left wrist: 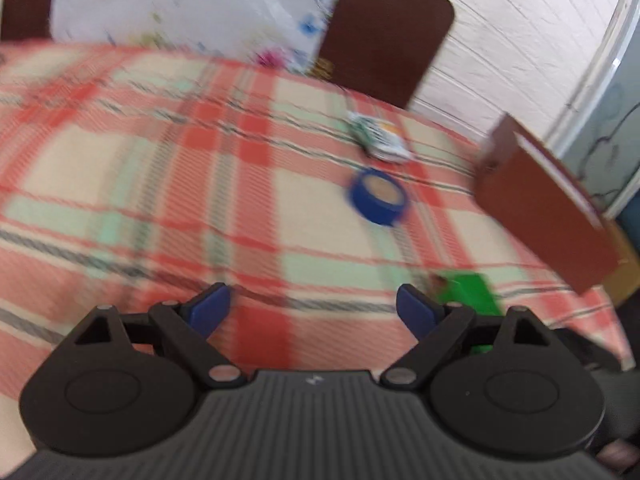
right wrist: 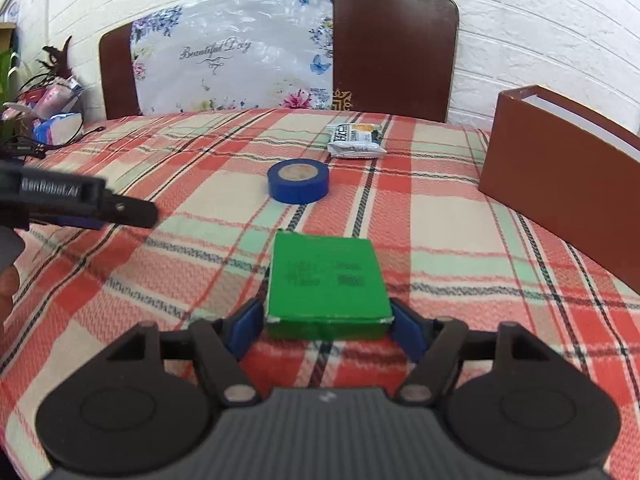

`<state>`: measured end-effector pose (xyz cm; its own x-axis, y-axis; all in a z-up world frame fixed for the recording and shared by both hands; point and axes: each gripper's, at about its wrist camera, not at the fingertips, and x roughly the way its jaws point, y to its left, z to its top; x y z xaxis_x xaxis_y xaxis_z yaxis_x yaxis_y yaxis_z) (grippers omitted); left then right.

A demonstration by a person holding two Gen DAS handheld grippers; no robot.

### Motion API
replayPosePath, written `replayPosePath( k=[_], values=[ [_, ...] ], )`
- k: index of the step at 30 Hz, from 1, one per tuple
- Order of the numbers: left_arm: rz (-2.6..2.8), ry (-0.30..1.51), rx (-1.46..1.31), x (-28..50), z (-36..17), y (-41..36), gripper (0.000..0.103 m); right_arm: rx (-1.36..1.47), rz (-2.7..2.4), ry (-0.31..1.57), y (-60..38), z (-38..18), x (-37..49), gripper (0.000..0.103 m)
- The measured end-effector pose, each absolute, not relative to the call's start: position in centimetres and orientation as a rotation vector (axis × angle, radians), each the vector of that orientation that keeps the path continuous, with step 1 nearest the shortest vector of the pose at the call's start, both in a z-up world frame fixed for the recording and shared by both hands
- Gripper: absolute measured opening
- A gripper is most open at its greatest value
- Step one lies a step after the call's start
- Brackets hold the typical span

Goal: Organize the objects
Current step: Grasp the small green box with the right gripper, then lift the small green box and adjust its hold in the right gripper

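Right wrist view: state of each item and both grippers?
green box: flat on tablecloth, between right gripper fingers
right gripper: grip unclear
blue tape roll: lying flat, untouched
snack packet: lying flat
brown box: upright, top open
left gripper: open, empty

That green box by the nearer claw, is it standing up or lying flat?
Lying flat. The green box rests on its broad face on the checked tablecloth, printed top facing up, its near end between the right gripper's blue fingers.

Motion-blurred left wrist view; brown box [right wrist: 560,184] cut off, perhaps open-topped.
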<state>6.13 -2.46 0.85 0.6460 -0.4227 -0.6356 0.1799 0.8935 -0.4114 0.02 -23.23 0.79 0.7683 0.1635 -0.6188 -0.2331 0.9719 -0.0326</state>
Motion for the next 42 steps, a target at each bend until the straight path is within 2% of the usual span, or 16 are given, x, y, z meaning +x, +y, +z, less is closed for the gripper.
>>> replayPosePath(
  k=[5, 11, 14, 15, 16, 30, 42],
  values=[
    [-0.457, 0.936, -0.473, 6.7, 0.5, -4.9, 0.091, -0.117, 0.237, 0.641, -22.9, 0.2, -0.7, 0.072],
    [-0.509, 0.975, -0.407, 6.1, 0.5, -8.8, 0.082, -0.084, 0.247, 0.63, -22.9, -0.2, -0.9, 0.073],
    [-0.516, 0.98, -0.369, 6.5, 0.3, -10.2, 0.059, -0.084, 0.264, 0.62, -22.6, -0.2, -1.1, 0.065],
    [-0.529, 0.994, -0.371, 6.8, 0.1, -10.5, 0.044, -0.088, 0.264, 0.615, -22.5, -0.2, -1.2, 0.064],
    [-0.542, 1.002, -0.385, 6.9, 0.0, -10.6, 0.041, -0.09, 0.265, 0.611, -22.5, -0.2, -1.2, 0.064],
    [-0.555, 0.935, -0.193, 7.3, 2.8, -15.2, 0.037, 0.157, 0.21, 0.558, -26.1, 0.1, -1.0, 0.062],
    [-0.483, 0.913, -0.079, 6.4, 3.1, -16.5, 0.039, 0.183, 0.244, 0.567, -26.6, -0.1, -0.8, 0.062]
  ],
)
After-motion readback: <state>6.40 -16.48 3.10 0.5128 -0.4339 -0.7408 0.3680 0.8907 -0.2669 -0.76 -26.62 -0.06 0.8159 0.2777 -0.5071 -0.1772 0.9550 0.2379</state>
